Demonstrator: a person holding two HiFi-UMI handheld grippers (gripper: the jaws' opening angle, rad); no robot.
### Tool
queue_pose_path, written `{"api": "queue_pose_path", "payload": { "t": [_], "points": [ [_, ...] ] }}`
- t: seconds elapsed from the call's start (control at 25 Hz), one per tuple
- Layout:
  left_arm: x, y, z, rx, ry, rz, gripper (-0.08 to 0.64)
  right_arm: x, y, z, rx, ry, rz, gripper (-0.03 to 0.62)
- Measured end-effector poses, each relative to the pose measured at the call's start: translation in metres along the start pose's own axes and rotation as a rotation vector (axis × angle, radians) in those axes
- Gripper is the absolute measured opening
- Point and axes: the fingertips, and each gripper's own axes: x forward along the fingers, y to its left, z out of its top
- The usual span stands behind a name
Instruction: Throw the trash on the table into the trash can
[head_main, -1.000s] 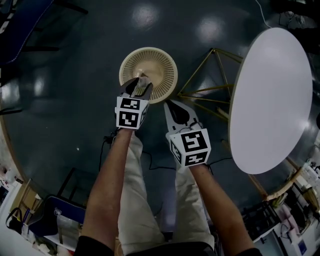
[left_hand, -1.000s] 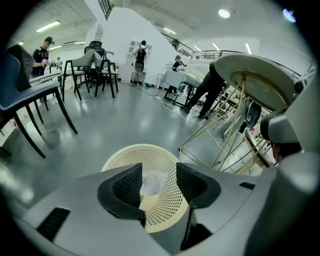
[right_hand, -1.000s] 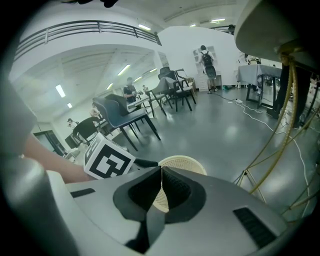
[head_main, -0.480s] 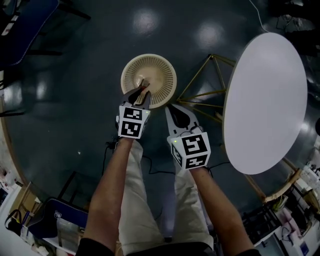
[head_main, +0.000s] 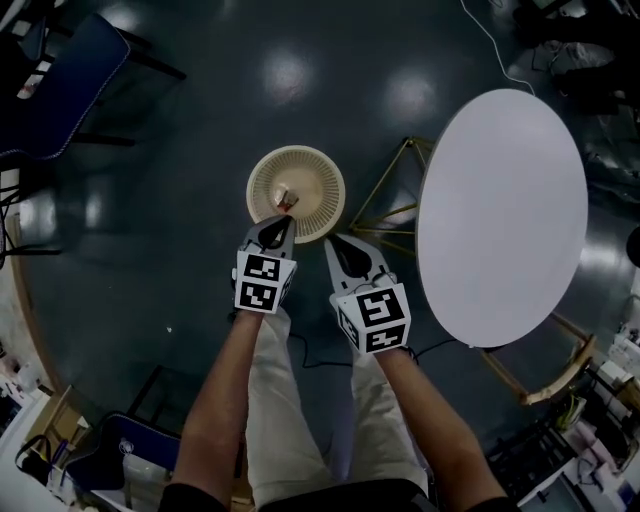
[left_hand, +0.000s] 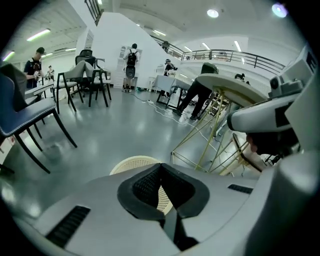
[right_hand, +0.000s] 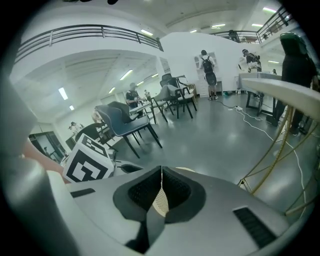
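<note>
Left tool (head_main: 277, 226) has drawn back from over the trash can (head_main: 300, 153), and its jaws have pressed together on nothing. Right tool (head_main: 337, 245), just beside it, is likewise closed and empty. Trash (head_main: 285, 197), a small pale scrap, lies inside the can near its close rim. It is judged light, soft and crushable, so a pinch across the middle would suffice. Farther right, no trash shows on the surface (head_main: 500, 220).

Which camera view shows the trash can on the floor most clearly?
The head view: it looks down into the trash can, showing the whole round rim and a piece of trash inside. The left gripper view shows only part of its rim past the jaws; the right gripper view only a sliver.
</note>
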Motion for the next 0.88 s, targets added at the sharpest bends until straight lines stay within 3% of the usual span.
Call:
{"api": "queue_pose_path", "payload": {
  "t": [0.48,0.88],
  "points": [
    [-0.099,-0.042,0.092,-0.001,-0.123,-0.052,0.015,-0.068,0.018,0.071,-0.006,-0.069,-0.002,0.02],
    [-0.189,-0.135,0.163,0.025,-0.219,-0.139,0.015,-0.162,0.02,0.115,-0.004,-0.124,0.0,0.02]
  ]
}}
